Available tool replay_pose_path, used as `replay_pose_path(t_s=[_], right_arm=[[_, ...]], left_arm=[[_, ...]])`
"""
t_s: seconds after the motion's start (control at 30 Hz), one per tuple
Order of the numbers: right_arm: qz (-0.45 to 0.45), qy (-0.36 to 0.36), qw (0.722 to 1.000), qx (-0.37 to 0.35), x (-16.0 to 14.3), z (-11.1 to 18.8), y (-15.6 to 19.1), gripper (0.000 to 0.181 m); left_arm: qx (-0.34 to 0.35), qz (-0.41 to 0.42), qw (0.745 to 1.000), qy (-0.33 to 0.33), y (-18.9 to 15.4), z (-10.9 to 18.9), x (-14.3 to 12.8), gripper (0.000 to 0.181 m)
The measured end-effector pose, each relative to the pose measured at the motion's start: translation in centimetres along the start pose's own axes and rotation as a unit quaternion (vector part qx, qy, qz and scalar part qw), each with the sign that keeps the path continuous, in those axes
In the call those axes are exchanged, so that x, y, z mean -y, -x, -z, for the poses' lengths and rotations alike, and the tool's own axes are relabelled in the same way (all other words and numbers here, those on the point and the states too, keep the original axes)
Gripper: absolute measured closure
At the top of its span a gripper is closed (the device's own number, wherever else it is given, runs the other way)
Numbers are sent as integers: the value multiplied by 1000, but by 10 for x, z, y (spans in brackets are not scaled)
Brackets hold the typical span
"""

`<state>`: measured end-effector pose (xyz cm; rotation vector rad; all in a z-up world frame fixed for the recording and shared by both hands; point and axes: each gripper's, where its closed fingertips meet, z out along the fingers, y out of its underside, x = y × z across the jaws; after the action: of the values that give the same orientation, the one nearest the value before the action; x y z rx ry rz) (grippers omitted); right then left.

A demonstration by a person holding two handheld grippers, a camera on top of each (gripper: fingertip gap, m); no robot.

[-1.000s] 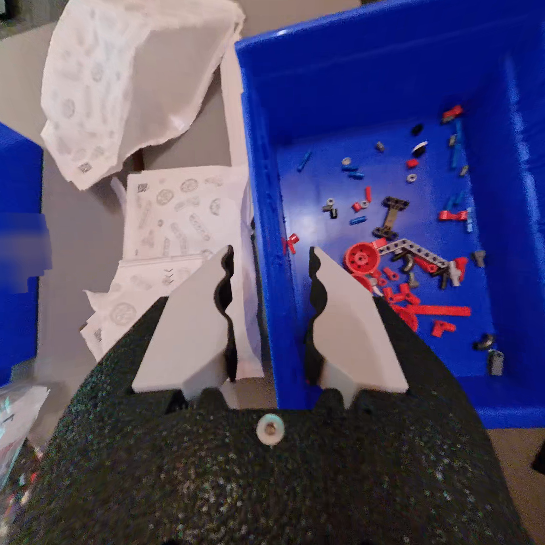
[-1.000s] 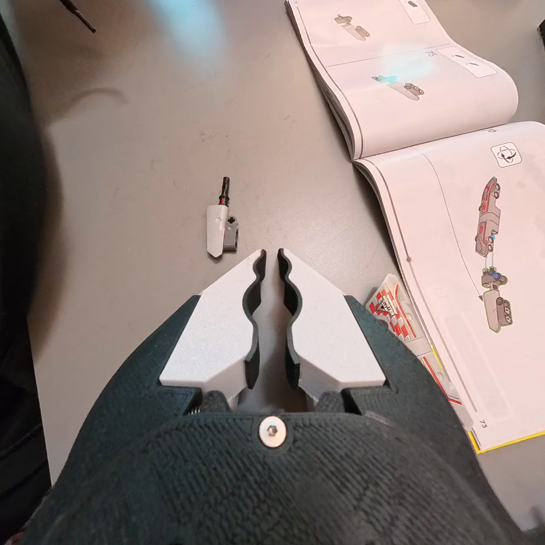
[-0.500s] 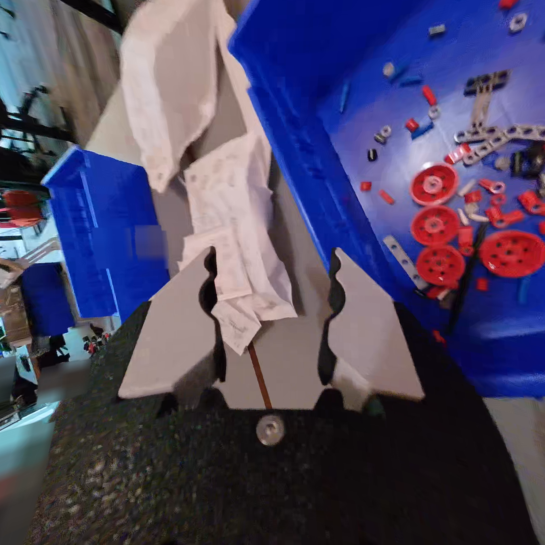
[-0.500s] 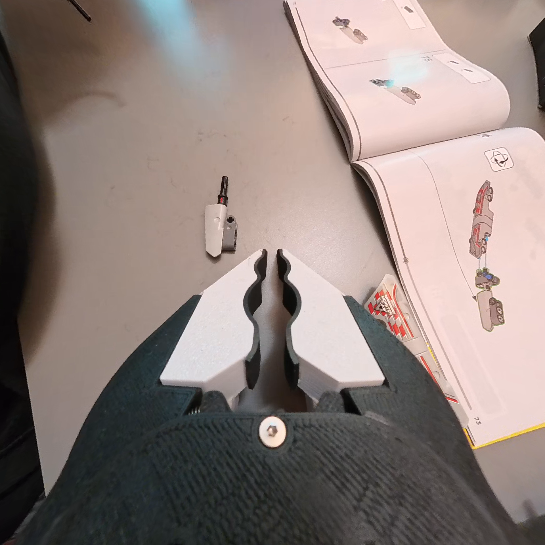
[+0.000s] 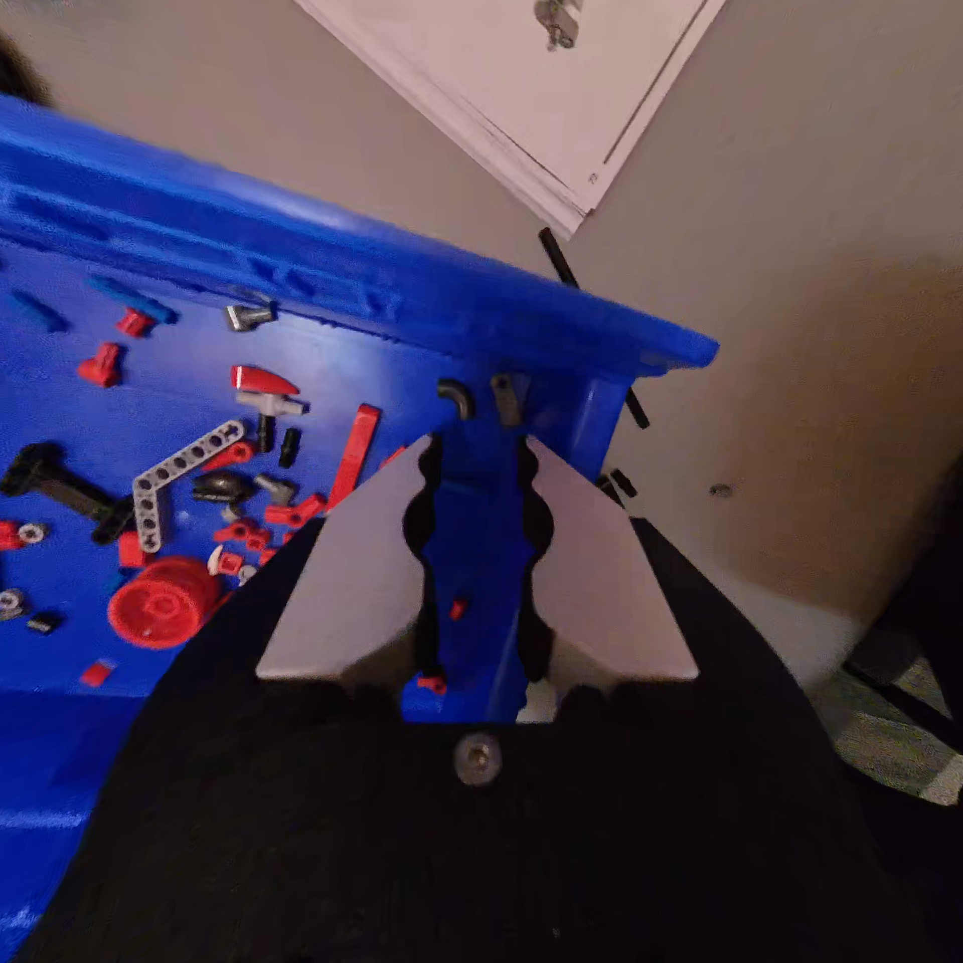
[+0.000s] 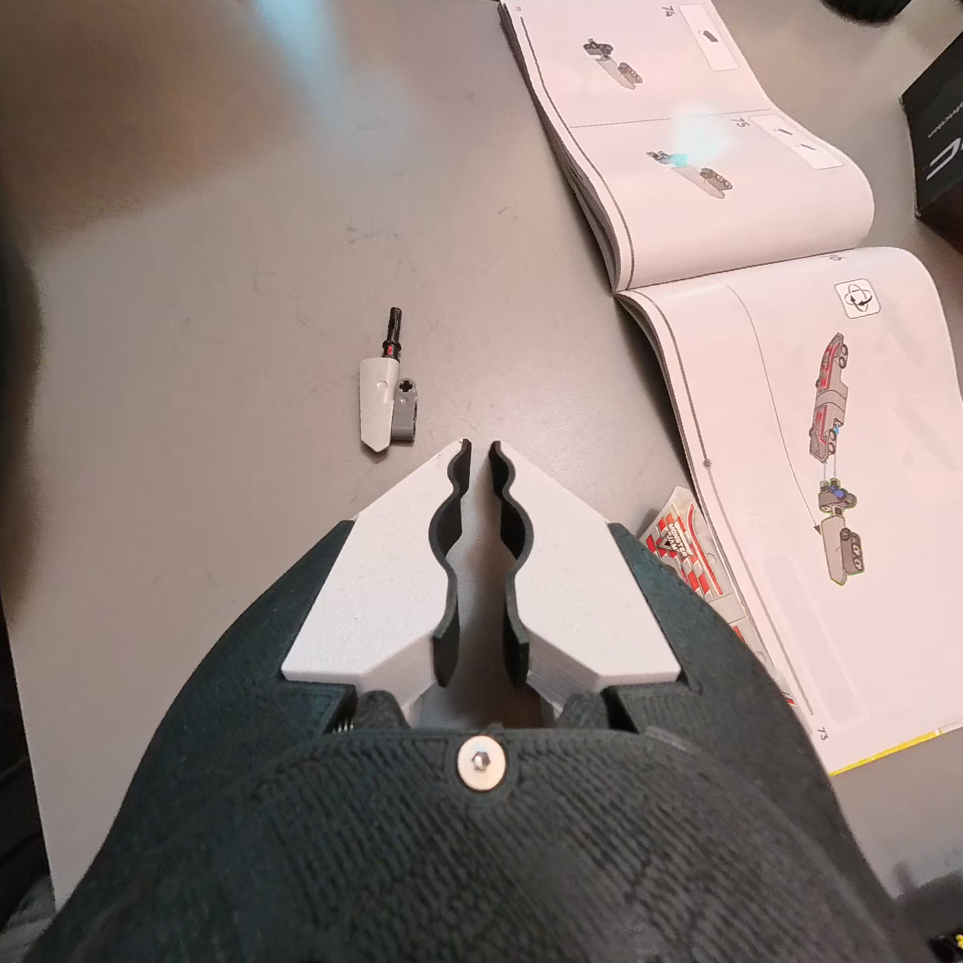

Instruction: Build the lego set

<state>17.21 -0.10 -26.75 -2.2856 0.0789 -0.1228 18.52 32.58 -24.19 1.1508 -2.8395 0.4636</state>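
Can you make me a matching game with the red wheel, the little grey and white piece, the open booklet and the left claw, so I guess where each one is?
Things:
1. red wheel
2. grey and white piece
3. open booklet
4. left claw

Places:
A. over the blue bin's corner
B. alone on the grey table
C. inside the blue bin
D. on the table right of the right claw

Pairs: 1-C, 2-B, 3-D, 4-A

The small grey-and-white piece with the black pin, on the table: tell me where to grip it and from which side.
Grip the small assembly across its white panel and grey connector, the widest part, coming down from above with the right tongs. It lies flat on the table, long axis pointing away, so fingers close on its left and right flanks. Avoid the thin black pin; it may slip.
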Motion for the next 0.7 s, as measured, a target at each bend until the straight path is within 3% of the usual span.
replay_pose_path(t_s=[0.13, 0.27, 0.4, 0.57, 0.63, 0.7], right_arm=[[9, -1, 1000, -14, 0, 0, -1, 172], [11, -1, 1000, -19, 0, 1, -2, 171], [10, -1, 1000, -20, 0, 1, -2, 170], [13, -1, 1000, -23, 0, 1, -2, 169], [12, -1, 1000, -23, 0, 1, -3, 169], [11, -1, 1000, -22, 0, 1, -3, 169]], left_arm=[[-14, 19, 999, 22, -1, -24, 6, 165], [-23, 32, 999, 17, 2, -24, 4, 159], [33, 39, 998, 34, 23, -20, -6, 161], [-37, 20, 998, -38, 0, -10, 18, 172], [-68, 1, 997, -22, -10, -16, 14, 171], [-52, 1, 999, 12, -4, -26, 6, 170]])
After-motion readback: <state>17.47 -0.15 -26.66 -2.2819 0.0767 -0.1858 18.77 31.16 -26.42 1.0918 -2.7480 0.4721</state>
